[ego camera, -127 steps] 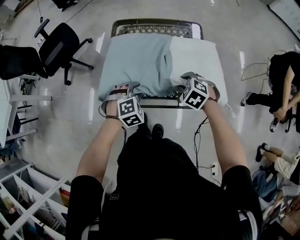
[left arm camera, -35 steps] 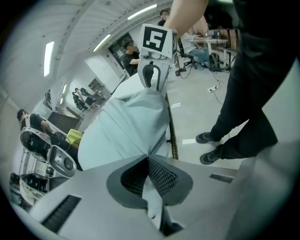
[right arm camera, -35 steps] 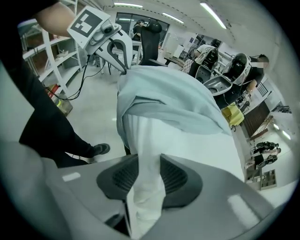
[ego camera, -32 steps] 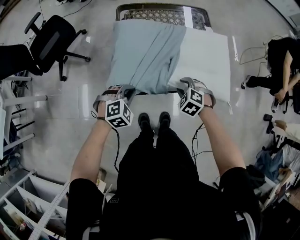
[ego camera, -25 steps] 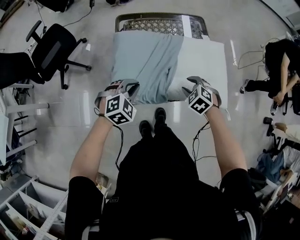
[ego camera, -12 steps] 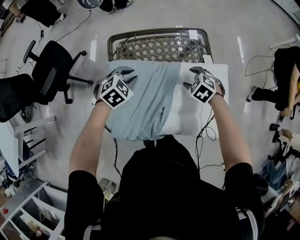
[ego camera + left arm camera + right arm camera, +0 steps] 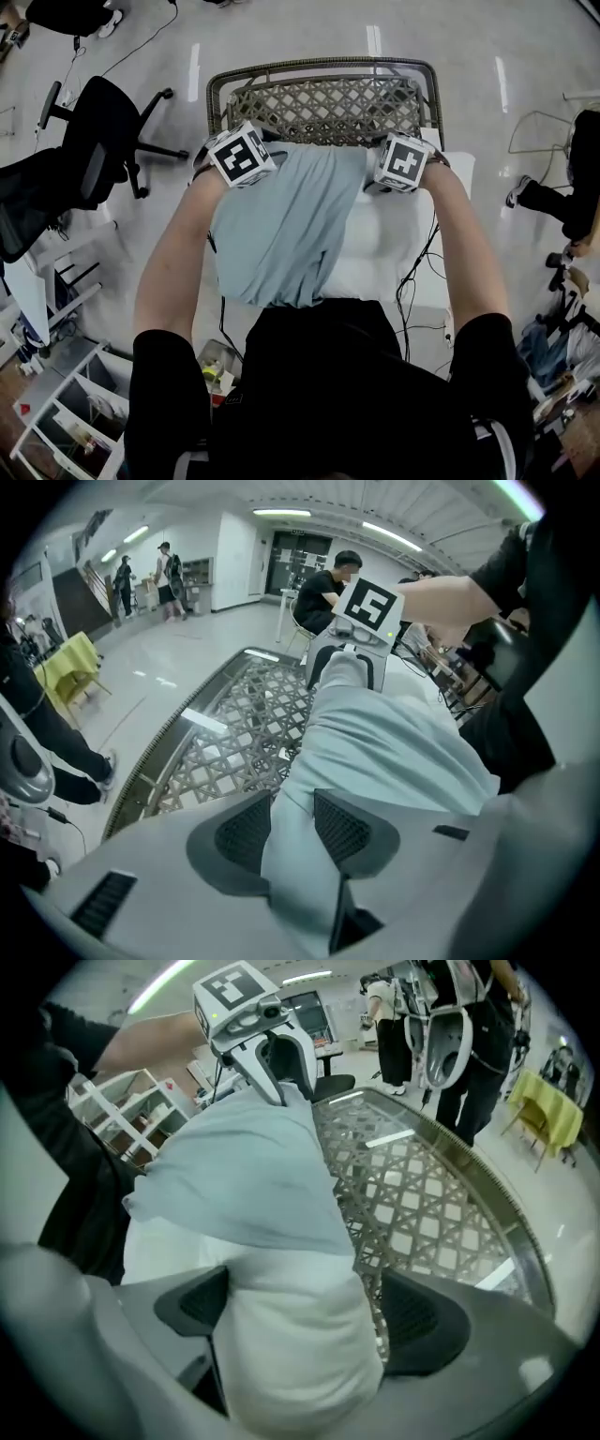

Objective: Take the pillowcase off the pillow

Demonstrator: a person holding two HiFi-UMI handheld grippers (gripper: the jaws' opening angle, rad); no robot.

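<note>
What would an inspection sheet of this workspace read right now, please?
Surface: lattice tabletop, metal-rimmed, far half bare.
Job's things: white pillow lying on it; light blue pillowcase covering only its left part.
Clutter: nothing seen.
Grippers: left gripper, jaws have just been opening, pillowcase-covered corner between them; right gripper, jaws have just been opening wide, bare pillow corner between them.
Cables: black cable hanging under the right forearm.
Surroundings: office chair left, shelving lower left, person seated right.
</note>
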